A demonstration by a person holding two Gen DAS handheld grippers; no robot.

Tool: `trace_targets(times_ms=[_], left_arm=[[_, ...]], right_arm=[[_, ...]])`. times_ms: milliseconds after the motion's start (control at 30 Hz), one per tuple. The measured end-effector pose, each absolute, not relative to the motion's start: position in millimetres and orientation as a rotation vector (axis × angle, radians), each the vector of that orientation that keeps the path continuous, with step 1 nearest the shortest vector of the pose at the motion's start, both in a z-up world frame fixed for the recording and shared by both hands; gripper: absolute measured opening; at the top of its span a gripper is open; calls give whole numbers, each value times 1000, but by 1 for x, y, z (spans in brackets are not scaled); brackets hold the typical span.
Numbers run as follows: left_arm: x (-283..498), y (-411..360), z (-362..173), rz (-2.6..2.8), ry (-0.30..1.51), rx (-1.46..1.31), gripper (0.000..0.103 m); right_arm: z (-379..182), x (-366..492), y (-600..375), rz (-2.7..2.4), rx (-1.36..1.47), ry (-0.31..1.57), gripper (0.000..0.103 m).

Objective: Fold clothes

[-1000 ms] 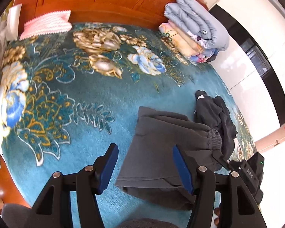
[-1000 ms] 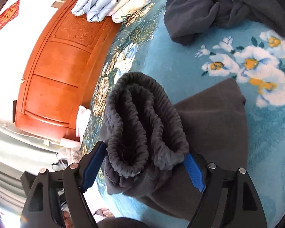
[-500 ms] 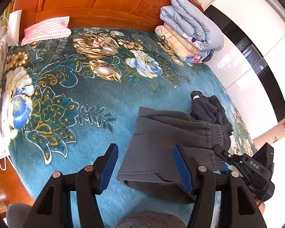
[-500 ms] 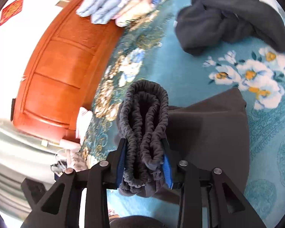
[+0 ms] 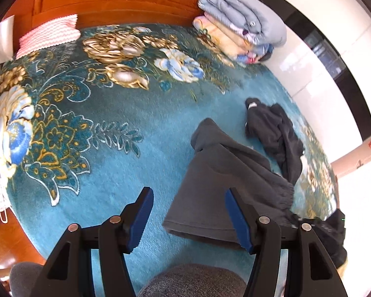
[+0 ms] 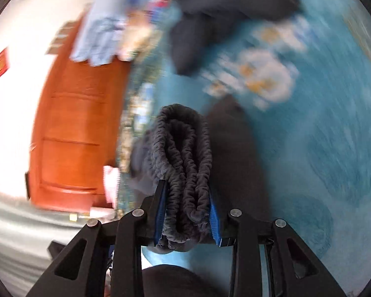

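- Grey pants lie half-folded on the blanket, waistband end lifted.
- My right gripper pinches the bunched waistband; thick elastic, best hold on limp, floppy fleece.
- My left gripper hangs spread, empty, above the hem.
- A second ago the right fingers were wide; now they're clamped and swinging, view blurred.

Both wrist views high-angled over the teal bedspread, sharing grey trousers and headboard.
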State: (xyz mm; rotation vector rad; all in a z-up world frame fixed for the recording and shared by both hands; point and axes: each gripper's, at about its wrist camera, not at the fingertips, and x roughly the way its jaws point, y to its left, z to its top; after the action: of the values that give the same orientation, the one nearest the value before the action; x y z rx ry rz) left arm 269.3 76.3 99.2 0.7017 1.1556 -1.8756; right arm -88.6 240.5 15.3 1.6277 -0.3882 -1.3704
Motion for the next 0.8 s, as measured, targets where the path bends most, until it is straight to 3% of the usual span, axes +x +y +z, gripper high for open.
trace_targets(times_ms=[100,233,467,633,700,800], left_arm=[[268,74,96,-1858,1155,719,65],[263,70,95,-1855,1147,739,65],[229,61,99,-1890,1084,824,65],[182,58,106,-1971,991,902,65],[165,57,102,-1994,971,941,65],[148,46,83,-1971,1029,1008,65]], right_arm=[[-6,-94,246,-1365,1685,-450,33],[3,-98,240,-1334,1676,-383,39],[57,-102,240,-1578,1475,-66,43],[93,-63,200,-1472,1233,144,44],[93,-52,182,-1417,1193,216,54],[75,-55,161,-1415,1219,278,55]])
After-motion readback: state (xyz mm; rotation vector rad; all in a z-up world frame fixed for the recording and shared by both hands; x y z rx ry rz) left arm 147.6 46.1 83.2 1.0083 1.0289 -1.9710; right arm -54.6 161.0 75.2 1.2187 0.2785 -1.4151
